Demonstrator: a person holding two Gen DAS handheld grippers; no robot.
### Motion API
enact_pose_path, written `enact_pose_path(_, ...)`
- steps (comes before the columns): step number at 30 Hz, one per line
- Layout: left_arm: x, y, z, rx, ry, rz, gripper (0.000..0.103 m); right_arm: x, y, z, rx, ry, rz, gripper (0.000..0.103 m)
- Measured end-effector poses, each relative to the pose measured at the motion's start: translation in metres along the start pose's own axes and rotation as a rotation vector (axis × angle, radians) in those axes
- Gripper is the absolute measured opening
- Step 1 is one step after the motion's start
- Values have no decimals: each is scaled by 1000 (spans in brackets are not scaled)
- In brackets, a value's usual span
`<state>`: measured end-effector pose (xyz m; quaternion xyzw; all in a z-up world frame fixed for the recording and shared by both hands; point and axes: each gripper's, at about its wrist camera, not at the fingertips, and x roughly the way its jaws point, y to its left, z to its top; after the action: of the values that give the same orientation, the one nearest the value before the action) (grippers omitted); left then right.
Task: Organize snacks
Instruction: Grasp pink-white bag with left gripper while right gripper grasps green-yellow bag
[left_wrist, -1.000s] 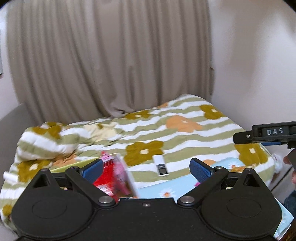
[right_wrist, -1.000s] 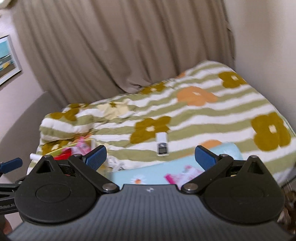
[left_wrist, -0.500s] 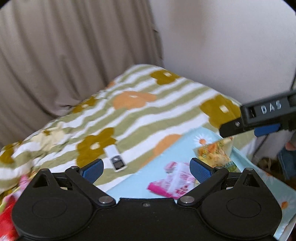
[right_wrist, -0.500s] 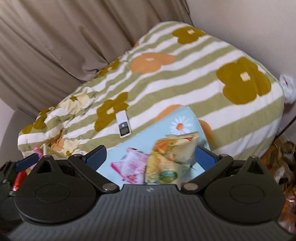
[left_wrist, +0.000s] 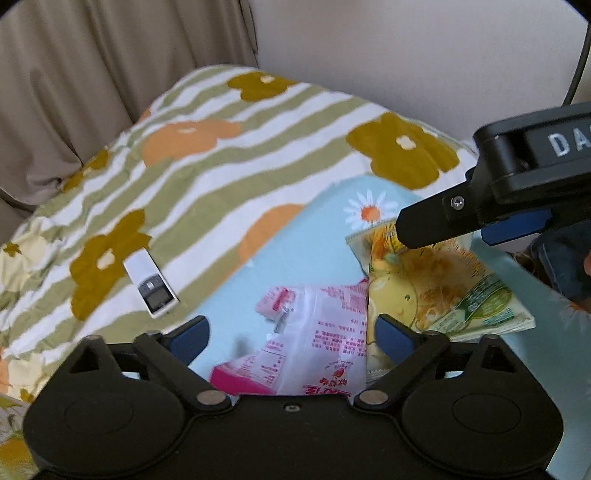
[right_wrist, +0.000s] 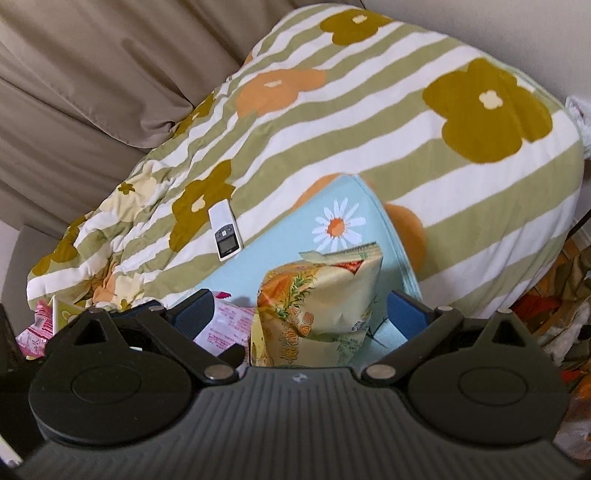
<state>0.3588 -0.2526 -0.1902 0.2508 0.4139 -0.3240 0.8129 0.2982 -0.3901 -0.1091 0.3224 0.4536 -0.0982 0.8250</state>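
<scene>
Two snack bags lie side by side on the light-blue daisy mat. The left gripper, its jaws just narrowed but not yet gripping, straddles the pink packet; the right gripper, spread wide, frames the yellow bag, likely so each takes one.

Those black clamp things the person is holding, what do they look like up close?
Each is a black plastic tool. The left gripper has a smooth black body with two round discs, silver pivot screws and angled arms ending in blue ribbed pads. The right gripper looks alike, but its body is ribbed grey-black. Seen sideways from the left camera, it carries white letters, "DA", and a black cable rises behind it.
</scene>
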Motion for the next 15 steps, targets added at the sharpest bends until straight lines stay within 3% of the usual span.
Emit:
enact_pose_path(5, 19, 2, -1, -40, 48, -29, 79, 11, -3, -3, 13, 29, 11, 103)
enact_pose_path(8, 26, -1, -4, -46, 68, -38, 62, 16, -4, -3, 14, 39, 14, 103)
enact_pose_path(15, 21, -6, -6, -86, 64, 2, 51, 20, -8, -2, 7, 49, 10, 103)
